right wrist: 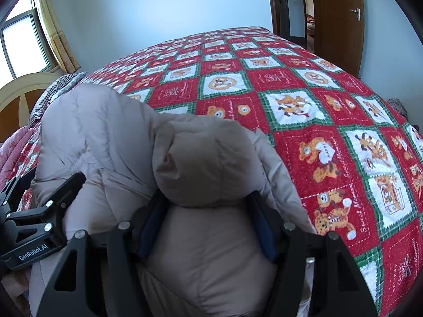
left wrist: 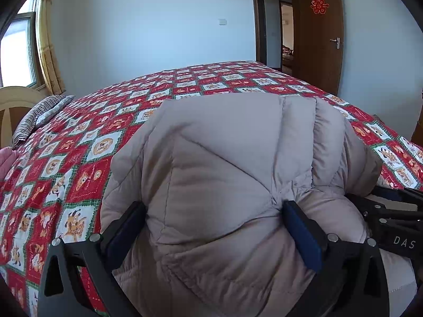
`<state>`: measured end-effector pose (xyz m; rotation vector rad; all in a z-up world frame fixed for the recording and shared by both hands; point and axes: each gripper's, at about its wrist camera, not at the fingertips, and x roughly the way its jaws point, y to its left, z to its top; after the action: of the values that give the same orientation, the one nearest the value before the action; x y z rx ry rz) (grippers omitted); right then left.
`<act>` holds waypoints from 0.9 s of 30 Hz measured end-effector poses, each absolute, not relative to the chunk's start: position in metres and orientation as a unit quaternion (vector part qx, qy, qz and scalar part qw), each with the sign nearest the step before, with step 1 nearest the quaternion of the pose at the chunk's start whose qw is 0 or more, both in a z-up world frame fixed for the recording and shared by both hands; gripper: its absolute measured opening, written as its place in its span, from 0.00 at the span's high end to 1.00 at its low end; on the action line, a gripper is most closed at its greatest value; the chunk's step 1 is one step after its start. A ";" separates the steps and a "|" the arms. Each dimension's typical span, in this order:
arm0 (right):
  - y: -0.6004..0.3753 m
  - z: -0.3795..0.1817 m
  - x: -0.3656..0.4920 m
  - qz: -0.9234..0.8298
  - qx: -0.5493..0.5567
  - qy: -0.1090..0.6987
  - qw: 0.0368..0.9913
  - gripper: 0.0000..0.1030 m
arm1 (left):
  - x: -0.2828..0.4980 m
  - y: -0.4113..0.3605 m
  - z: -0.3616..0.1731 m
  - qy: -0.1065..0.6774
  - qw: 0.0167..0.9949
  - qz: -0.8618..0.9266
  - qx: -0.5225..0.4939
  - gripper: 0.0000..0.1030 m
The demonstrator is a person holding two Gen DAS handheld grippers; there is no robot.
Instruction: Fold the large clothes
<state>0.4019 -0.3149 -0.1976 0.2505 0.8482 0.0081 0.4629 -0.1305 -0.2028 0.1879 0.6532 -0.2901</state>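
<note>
1. Across most of both views spreads a bed (left wrist: pixel 87 142) under a red, white and green patchwork quilt (right wrist: pixel 304 84) printed with cartoon animals; a pale wall (left wrist: pixel 148 26) rises behind it
2. On the near edge of the quilt lies the task's garment, a bulky grey-beige padded jacket (left wrist: pixel 211 158), bunched into a thick mound with stitched seams running across its panels
3. At the far right stands a brown wooden door (left wrist: pixel 320 39) with a red paper cutting (left wrist: pixel 319 4) on it, open onto another room
4. At the far left hangs a yellow patterned curtain (left wrist: pixel 46 45) beside a window (left wrist: pixel 15 50), with a cream headboard (right wrist: pixel 23 92) below
5. A striped pillow (left wrist: pixel 39 116) lies at the head of the bed, and a pink fabric (right wrist: pixel 13 148) sits just beside it at the frame edge
6. Left gripper (left wrist: pixel 214 227): its fingers (left wrist: pixel 304 235) stand wide apart with a fat fold of the jacket bulging between them, the blue pads sunk into the padding on both sides, so it grips the jacket
7. Right gripper (right wrist: pixel 206 224): its fingers (right wrist: pixel 152 224) also straddle a puffy fold of the jacket that fills the gap and touches both pads; the jaws are about half spread and clamp the padding
8. Each gripper shows in the other's view, close beside it on the jacket
</note>
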 end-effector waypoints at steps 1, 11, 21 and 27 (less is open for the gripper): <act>-0.315 -0.197 0.402 0.004 0.121 0.410 0.904 0.37 | 0.462 -0.132 -0.202 0.320 0.932 -0.139 0.097 0.01; -0.341 -0.177 0.371 -0.013 0.135 0.365 0.921 0.00 | 0.427 -0.049 -0.175 0.331 0.939 -0.092 0.025 0.01; -0.349 -0.201 0.396 0.055 0.179 0.434 0.881 0.00 | 0.443 -0.049 -0.221 0.407 0.900 -0.137 -0.074 0.01; -0.353 -0.210 0.401 0.096 0.200 0.441 0.870 0.06 | 0.448 -0.051 -0.228 0.424 0.887 -0.163 -0.087 0.01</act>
<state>0.4011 -0.3533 -0.2096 0.4186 0.9218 0.1998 0.4478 -0.0507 -0.2278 -0.1799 0.8821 -0.3380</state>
